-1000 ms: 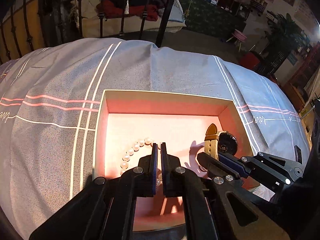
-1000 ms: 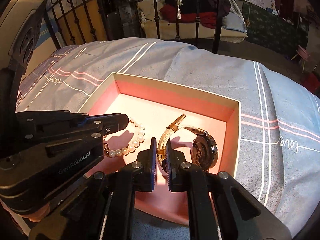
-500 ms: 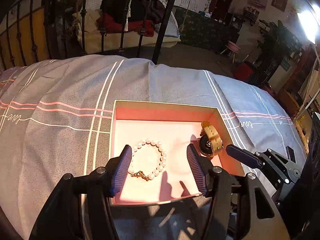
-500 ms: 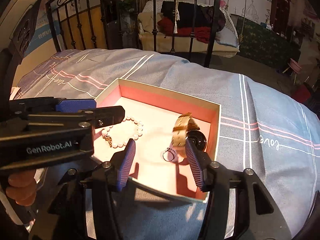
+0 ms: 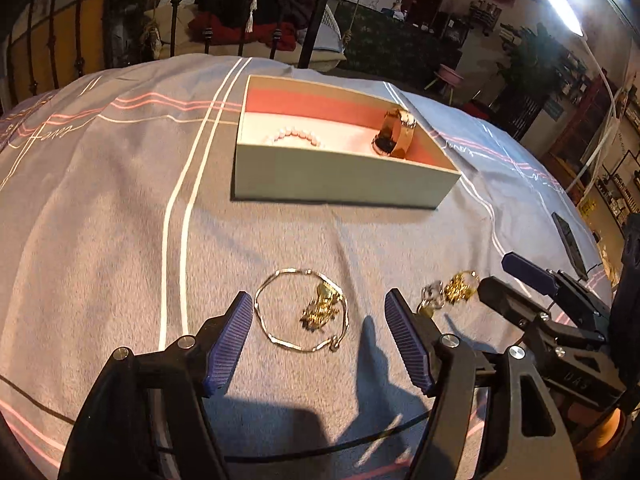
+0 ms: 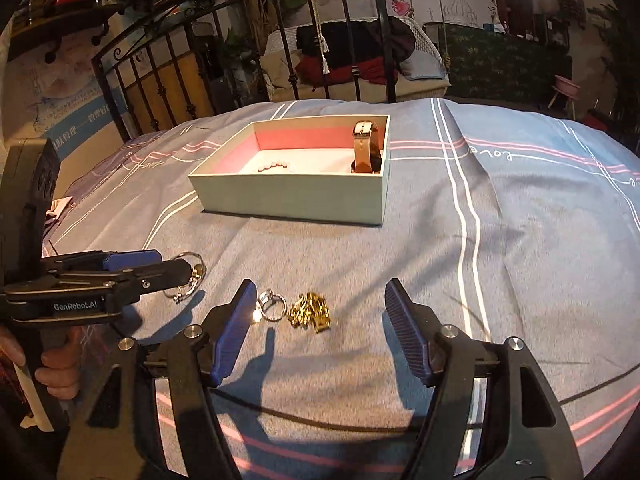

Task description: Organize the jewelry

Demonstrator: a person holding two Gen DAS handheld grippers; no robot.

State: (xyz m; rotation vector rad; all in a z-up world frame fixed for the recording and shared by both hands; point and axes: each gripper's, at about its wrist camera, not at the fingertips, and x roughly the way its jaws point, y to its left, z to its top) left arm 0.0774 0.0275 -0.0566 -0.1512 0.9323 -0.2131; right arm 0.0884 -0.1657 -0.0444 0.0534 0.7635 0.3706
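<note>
Boxed already: pearl bracelet (image 5: 294,136) and watch (image 5: 394,134) inside box (image 5: 340,182), at twelve o'clock on bed (image 5: 100,208). Left to stow (three pieces): gold necklace (image 5: 304,312) framed by empty, spread left gripper (image 5: 320,330); ring (image 6: 272,304) and gold chain (image 6: 311,312) before right gripper (image 6: 318,330), likewise spread, empty.

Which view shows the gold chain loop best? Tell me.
Left wrist view: the gold chain loop lies whole between the open left gripper's fingers. In the right wrist view, the left gripper hides most of it.

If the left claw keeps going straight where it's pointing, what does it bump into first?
Probably the thin gold chain lying on the bedspread, right between the open left claw. Depth is hard to judge, so it may just meet the cloth.
</note>
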